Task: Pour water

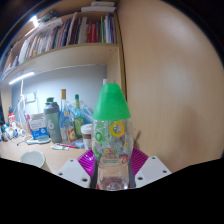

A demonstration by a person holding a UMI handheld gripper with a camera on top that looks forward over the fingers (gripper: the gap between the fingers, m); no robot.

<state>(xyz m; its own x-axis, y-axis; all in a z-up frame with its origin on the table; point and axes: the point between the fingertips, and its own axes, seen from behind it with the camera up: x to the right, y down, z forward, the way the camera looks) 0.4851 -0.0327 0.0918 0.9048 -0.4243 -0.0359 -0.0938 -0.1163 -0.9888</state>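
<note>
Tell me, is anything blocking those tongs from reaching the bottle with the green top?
Nothing visible does. The bottle with the green top already stands between the tongs, whose pink pads flank its lower part. Whether both pads press on it cannot be told. The cluttered desk lies off to the side.

The label on the green-capped bottle [111, 135] is too small to read.

Place: I read this as a home study or dorm-room desk corner.
Shelf [70, 35]: at 11 o'clock I see a wooden wall shelf packed with upright books.
Light [22, 77]: at 10 o'clock, a strip lamp glows under the shelf.
Desk [20, 152]: at 9 o'clock, a crowded wooden top with bottles [62, 115], jars and a white bowl [33, 158].
Wall [170, 80]: from 1 to 3 o'clock, plain beige panel.
</note>
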